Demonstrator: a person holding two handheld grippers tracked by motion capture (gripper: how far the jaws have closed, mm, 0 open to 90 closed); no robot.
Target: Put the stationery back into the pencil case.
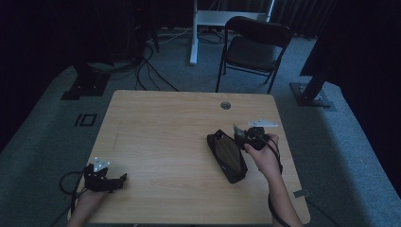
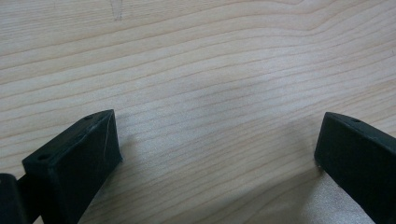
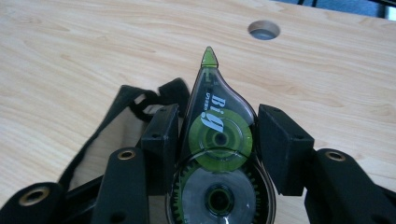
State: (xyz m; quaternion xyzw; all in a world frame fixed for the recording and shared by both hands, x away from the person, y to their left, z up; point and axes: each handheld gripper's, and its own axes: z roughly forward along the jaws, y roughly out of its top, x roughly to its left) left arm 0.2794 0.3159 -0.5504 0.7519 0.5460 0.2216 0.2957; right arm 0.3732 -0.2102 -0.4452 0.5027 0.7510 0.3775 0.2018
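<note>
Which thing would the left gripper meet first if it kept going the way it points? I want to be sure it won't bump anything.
Probably just the bare wooden table. The left gripper is open and angled down at the wood, nothing between its jaws. The black pouch lies well off to the side.

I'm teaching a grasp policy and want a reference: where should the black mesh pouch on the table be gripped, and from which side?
Judging by its flat pose, grip the black mesh pouch at the raised fabric rim of its far end, coming from above. The open left gripper is free; the right gripper already holds the correction tape dispenser.
</note>
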